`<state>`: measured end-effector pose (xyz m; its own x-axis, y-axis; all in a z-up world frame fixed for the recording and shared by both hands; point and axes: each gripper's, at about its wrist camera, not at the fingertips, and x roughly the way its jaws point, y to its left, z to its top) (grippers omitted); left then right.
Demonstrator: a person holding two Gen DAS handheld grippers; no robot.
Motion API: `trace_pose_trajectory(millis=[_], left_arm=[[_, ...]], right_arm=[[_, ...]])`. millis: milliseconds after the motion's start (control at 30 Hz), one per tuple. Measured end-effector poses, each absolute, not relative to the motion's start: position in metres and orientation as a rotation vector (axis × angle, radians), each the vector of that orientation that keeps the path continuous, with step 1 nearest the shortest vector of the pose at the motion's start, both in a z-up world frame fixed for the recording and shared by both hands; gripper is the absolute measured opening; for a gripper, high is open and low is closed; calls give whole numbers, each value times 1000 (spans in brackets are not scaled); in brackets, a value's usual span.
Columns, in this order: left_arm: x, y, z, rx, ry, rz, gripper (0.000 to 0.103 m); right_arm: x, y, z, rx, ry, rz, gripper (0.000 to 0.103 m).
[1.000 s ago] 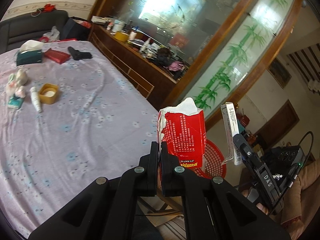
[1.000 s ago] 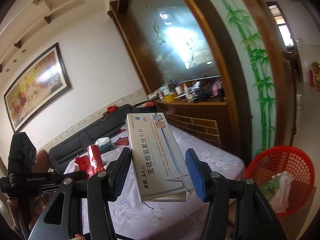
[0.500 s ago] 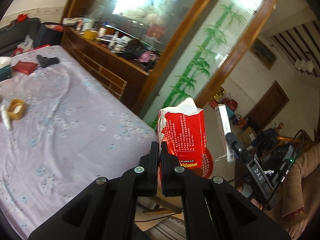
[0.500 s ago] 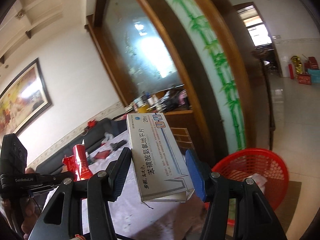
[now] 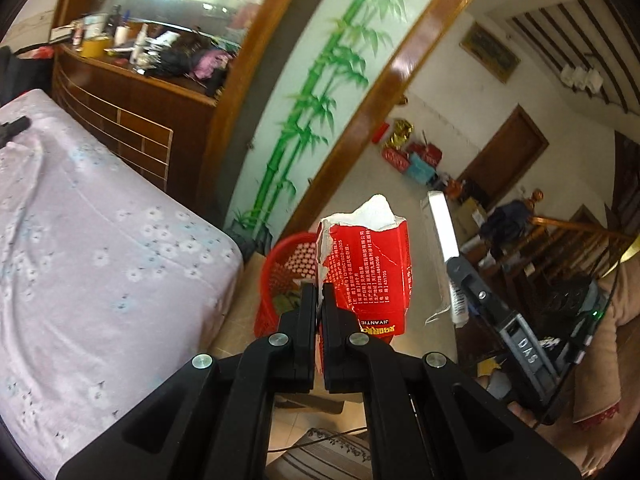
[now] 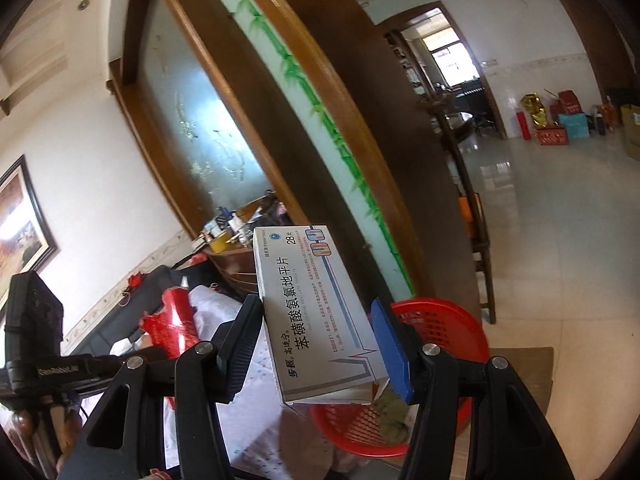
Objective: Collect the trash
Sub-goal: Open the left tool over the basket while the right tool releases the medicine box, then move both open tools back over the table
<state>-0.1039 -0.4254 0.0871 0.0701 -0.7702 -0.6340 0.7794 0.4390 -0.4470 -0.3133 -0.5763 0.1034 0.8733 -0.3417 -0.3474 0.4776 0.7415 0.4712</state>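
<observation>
My left gripper (image 5: 319, 300) is shut on a torn red carton (image 5: 366, 268) with white print, held up in the air over the red plastic basket (image 5: 276, 276) on the floor. My right gripper (image 6: 320, 344) is shut on a white medicine box (image 6: 316, 308) with blue print, held just above the same red basket (image 6: 444, 320). The basket holds some trash. The medicine box (image 5: 444, 240) and right gripper also show at the right of the left wrist view. The red carton (image 6: 178, 320) shows at the left of the right wrist view.
The table with the pale floral cloth (image 5: 80, 248) stands left of the basket. A wooden cabinet (image 5: 132, 100) with clutter and a bamboo-painted glass panel (image 5: 316, 92) stand behind. A wooden chair (image 6: 476, 240) stands on the tiled floor beyond the basket.
Both grippers have swung away from the table toward the basket, carrying the carton and the box. The basket now sits closer and lower in both views.
</observation>
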Motion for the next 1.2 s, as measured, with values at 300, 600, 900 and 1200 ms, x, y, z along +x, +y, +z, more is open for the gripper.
trace_pose_trajectory(millis=[300,600,900,1200], left_arm=[[-108,-482,33,124,1055,-1161,2],[-106,-508,-5,162,1134,-1137,23],[-85,-429,34,-18,1026,-1076,59],[-51,-255,91,-187,843,-775,72]], right_arm=[[-313,-596,87,616,299,-483,61],[-304,-617,58,714,355,-516,63],[-302,-618,57,752,360,-475,76],[-253,-540,97,628,320,-201,86]])
